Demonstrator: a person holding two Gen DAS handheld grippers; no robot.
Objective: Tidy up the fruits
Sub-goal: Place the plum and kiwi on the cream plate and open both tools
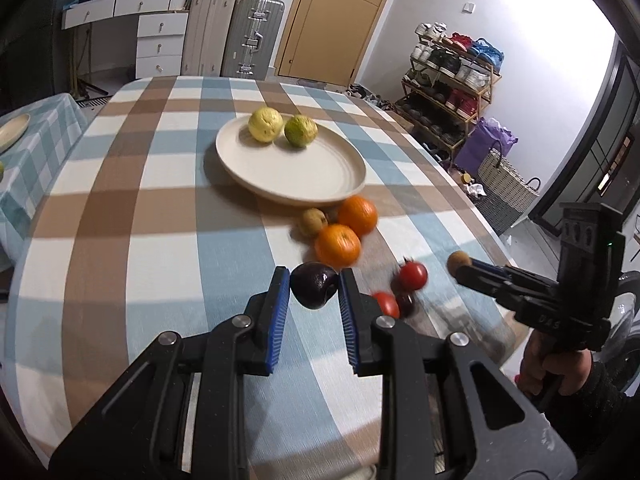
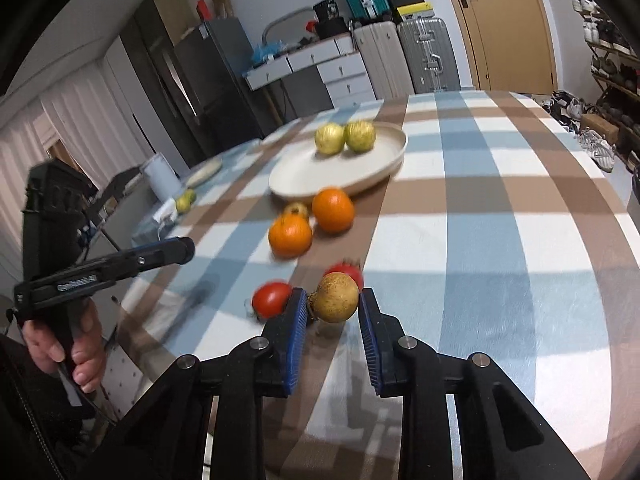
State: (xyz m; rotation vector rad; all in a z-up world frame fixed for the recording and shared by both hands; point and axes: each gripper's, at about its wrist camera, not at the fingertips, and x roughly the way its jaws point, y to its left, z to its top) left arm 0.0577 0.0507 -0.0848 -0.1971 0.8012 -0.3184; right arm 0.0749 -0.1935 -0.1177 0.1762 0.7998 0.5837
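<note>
My left gripper (image 1: 314, 289) is shut on a dark purple fruit (image 1: 313, 285), lifted a little off the checked tablecloth. My right gripper (image 2: 334, 305) is shut on a tan round fruit (image 2: 335, 298); in the left wrist view this gripper (image 1: 460, 270) shows at the right. A cream plate (image 1: 304, 176) further back holds a yellow guava (image 1: 265, 125) and a green guava (image 1: 301, 131). In front of the plate lie two oranges (image 1: 357, 216) (image 1: 338, 245) and a kiwi (image 1: 313, 222). Red tomatoes (image 1: 412, 276) (image 2: 271, 300) lie near the grippers.
The table's right edge (image 1: 492, 236) runs close to the tomatoes. A second table (image 1: 44, 148) with a plate stands at the left. Suitcases (image 1: 252, 36), a shoe rack (image 1: 452, 80) and a woven basket (image 1: 504, 188) stand beyond. A person's hand (image 1: 552, 364) grips the right tool.
</note>
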